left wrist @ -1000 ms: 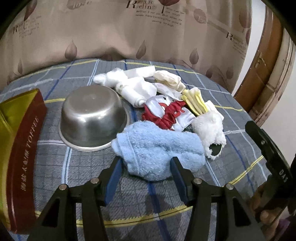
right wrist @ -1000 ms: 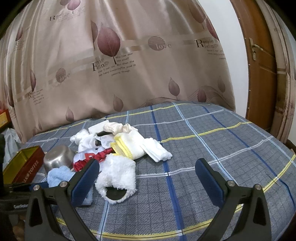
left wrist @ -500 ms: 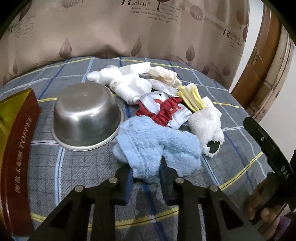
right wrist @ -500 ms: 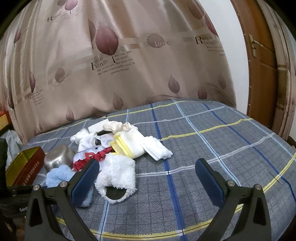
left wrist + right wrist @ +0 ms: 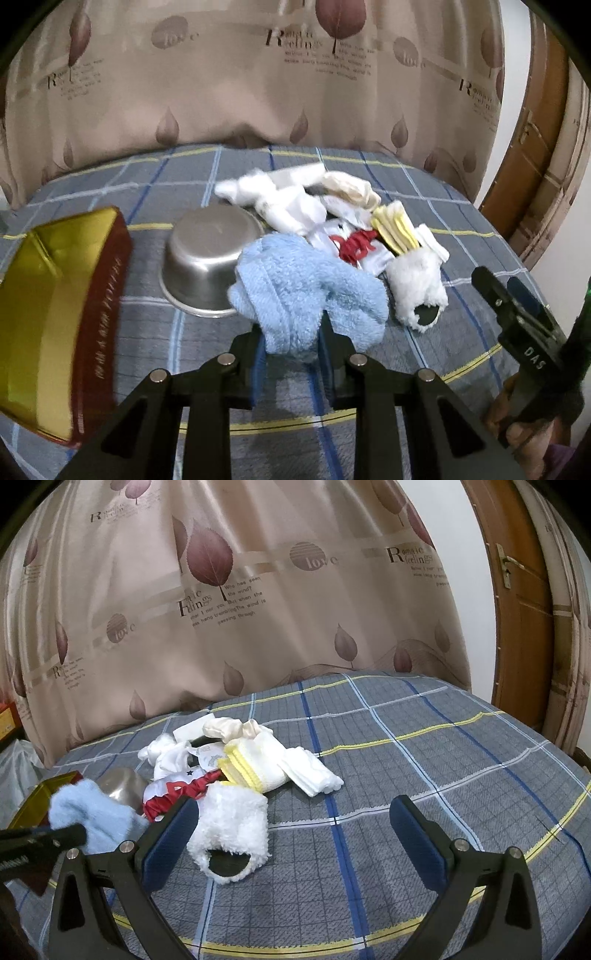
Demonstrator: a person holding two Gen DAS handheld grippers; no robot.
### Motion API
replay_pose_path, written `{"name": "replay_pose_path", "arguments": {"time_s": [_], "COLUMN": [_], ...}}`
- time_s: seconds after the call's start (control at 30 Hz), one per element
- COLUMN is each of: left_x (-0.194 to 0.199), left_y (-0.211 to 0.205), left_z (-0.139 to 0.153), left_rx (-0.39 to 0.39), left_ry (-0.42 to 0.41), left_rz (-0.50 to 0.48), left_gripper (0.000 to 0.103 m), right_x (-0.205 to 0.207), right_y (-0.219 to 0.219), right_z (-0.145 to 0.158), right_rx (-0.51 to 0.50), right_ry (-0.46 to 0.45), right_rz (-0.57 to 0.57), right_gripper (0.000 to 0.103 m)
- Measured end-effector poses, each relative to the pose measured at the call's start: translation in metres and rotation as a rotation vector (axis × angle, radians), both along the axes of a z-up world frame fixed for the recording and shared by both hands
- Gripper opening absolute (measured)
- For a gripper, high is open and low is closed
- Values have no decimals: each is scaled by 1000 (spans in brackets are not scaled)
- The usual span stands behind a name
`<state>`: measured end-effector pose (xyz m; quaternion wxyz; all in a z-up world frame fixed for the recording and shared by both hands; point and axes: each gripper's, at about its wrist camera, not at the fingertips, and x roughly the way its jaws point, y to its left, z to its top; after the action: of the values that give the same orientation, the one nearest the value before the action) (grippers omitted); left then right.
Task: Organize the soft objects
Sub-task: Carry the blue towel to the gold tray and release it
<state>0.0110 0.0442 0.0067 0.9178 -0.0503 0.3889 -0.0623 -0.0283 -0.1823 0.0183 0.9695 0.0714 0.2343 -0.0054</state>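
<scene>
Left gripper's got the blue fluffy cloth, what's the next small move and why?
Probably carry the blue cloth left toward the gold tin. The left gripper is shut on the cloth, which looks lifted in the right wrist view, and the tin seems open.

**Black tongs, blue pads**

Both tongs are matte black, angular frames with triangular cut-outs and round silver screw heads at the finger joints. The left tongs [image 5: 290,332] carry narrow black fingers; the right tongs [image 5: 295,845] show broad dark-blue pads [image 5: 168,843] — and white "DAS" lettering on the side. Part of a hand [image 5: 517,417] shows beneath.
</scene>
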Motion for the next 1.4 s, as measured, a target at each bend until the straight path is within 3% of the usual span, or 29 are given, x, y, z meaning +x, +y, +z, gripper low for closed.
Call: {"name": "replay_pose_path", "arguments": {"time_s": [0.33,0.5,0.7,0.83,1.13,1.4], "left_x": [-13,-18,-23,-22,8,29], "left_y": [24,44,87,126,198,232], "left_z": [25,38,54,61,40,5], "left_rx": [46,53,68,91,176,205], "left_ry": [-47,-64,-79,-78,20,115], "left_rz": [67,105,183,249,332,365], "left_gripper": [25,25,25,25,25,27], "right_x": [1,13,19,19,37,45], "right_y": [8,15,26,46,52,63], "right_z": [0,-2,-3,-2,-8,-9], "right_rx": [-56,-93,-83,-139,-149,-162], "right_ry": [8,78,133,133,194,209], "right_rz": [8,8,34,64,45,54], "right_gripper": [103,103,103,103,103,103]}}
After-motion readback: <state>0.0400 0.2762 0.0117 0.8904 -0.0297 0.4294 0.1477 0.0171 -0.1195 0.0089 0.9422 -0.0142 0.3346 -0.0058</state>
